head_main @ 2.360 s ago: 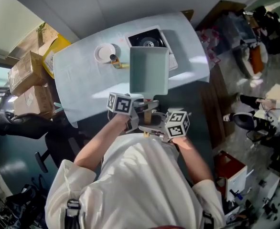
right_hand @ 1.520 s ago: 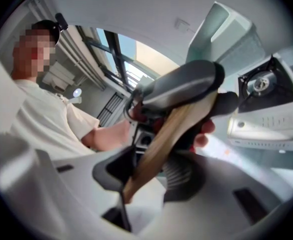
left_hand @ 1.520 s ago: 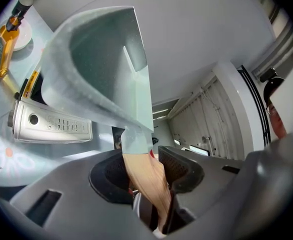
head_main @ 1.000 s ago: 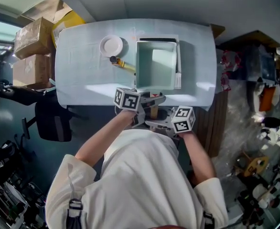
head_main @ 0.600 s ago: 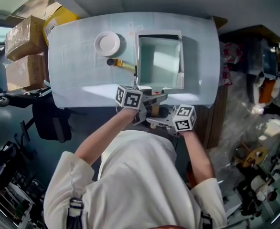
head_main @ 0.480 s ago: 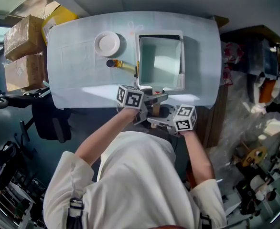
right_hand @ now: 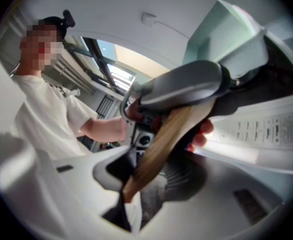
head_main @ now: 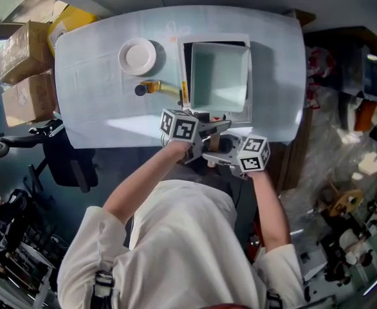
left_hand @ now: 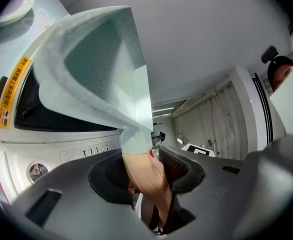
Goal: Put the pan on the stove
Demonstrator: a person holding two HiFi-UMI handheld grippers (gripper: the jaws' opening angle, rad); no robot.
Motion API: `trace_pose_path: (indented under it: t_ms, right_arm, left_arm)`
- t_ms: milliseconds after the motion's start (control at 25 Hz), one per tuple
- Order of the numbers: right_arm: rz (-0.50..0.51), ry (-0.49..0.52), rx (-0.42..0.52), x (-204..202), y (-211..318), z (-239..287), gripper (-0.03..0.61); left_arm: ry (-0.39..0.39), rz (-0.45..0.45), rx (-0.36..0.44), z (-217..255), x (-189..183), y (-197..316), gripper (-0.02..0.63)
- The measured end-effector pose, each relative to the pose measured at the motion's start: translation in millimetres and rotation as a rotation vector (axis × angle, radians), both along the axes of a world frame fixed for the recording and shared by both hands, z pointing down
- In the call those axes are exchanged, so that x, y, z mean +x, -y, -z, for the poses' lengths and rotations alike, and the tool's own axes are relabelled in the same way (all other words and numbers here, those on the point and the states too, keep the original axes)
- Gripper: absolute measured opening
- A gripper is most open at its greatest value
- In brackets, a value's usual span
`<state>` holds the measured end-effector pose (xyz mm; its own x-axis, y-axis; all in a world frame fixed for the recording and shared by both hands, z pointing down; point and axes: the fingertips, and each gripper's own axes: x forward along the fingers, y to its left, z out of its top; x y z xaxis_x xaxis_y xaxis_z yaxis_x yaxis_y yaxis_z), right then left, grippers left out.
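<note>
A square pale-green pan (head_main: 219, 76) with a wooden handle (head_main: 215, 143) hangs just over the white stove (head_main: 183, 94) on the table, covering most of its black top. Both grippers hold the handle at the table's near edge. My left gripper (head_main: 209, 129) grips it nearer the pan, and my right gripper (head_main: 215, 154) grips it further back. In the left gripper view the handle (left_hand: 144, 179) runs between the jaws of the left gripper (left_hand: 146, 170) up to the pan (left_hand: 101, 74) over the stove (left_hand: 51, 134). In the right gripper view the right gripper (right_hand: 149, 174) clamps the handle (right_hand: 161, 144).
A white plate (head_main: 137, 56) and a yellow bottle (head_main: 155, 89) lying on its side are on the table (head_main: 92, 102) left of the stove. Cardboard boxes (head_main: 21, 56) stand beyond the table's left end, and an office chair (head_main: 73, 166) stands near its front left corner.
Both grippers have lowered the pan and carried it forward, from above the table's near edge to just over the stove. The grip on the handle is unchanged.
</note>
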<state>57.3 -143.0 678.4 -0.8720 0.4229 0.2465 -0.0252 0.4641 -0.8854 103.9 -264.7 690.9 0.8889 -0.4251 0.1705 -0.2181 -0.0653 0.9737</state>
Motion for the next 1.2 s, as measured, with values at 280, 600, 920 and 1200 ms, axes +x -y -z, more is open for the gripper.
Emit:
trace_pose_path:
  t_ms: [280, 600, 920, 1200]
  right_arm:
    - [0.005, -0.024, -0.021, 4.9, 7.9, -14.6, 0.181]
    - [0.024, -0.039, -0.034, 6.7, 16.7, -30.7, 0.183]
    - [0.040, -0.059, -0.042, 2.6, 20.7, -40.3, 0.187]
    - [0.046, -0.059, -0.056, 3.2, 21.8, -42.4, 0.187]
  left_arm:
    - [-0.009, 0.000, -0.028, -19.9, 6.1, 5.5, 0.178]
    - [0.001, 0.013, -0.048, -37.5, 5.1, 14.7, 0.179]
    - [0.003, 0.007, -0.063, -50.1, 1.5, 16.9, 0.184]
    - [-0.009, 0.008, -0.057, -50.6, 2.7, 16.8, 0.186]
